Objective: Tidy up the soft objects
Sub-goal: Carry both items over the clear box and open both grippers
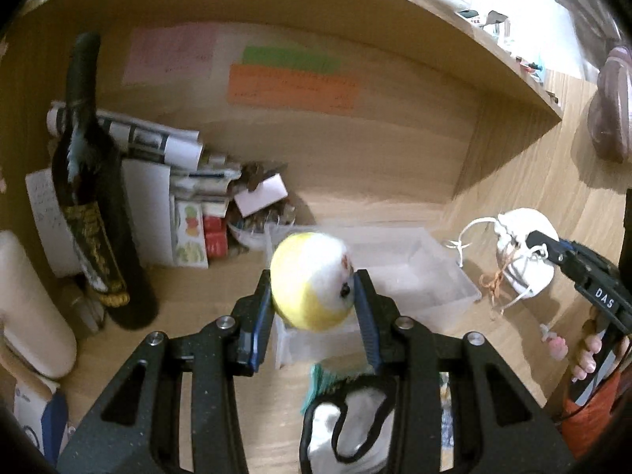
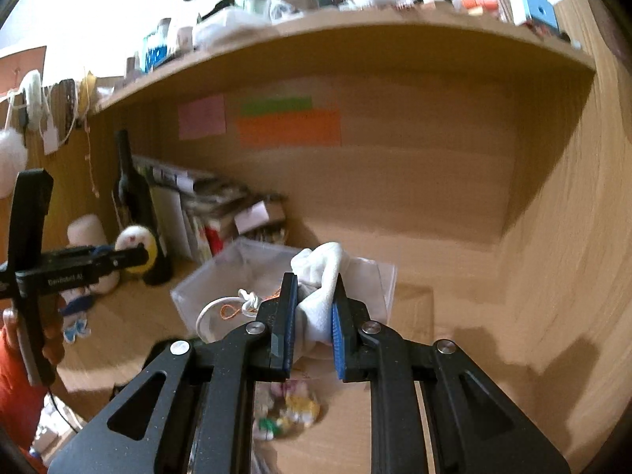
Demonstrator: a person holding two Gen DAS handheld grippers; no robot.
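Note:
My left gripper [image 1: 314, 290] is shut on a round yellow and white plush toy [image 1: 306, 280] and holds it above the near end of a clear plastic bin [image 1: 418, 272]. The toy also shows in the right wrist view [image 2: 136, 252]. My right gripper [image 2: 315, 312] is shut on a white soft cloth item with cords [image 2: 322, 276], held over the bin [image 2: 379, 280]. In the left wrist view that white item [image 1: 523, 245] hangs from the right gripper [image 1: 543, 247], to the right of the bin. A white and black soft piece [image 1: 347, 426] lies below my left gripper.
A dark wine bottle [image 1: 93, 181] stands at the left beside stacked papers and booklets [image 1: 173, 181]. A white cylinder [image 1: 27, 300] is at the far left. Small colourful soft items [image 2: 288, 410] lie on the desk. Wooden shelf walls enclose the desk.

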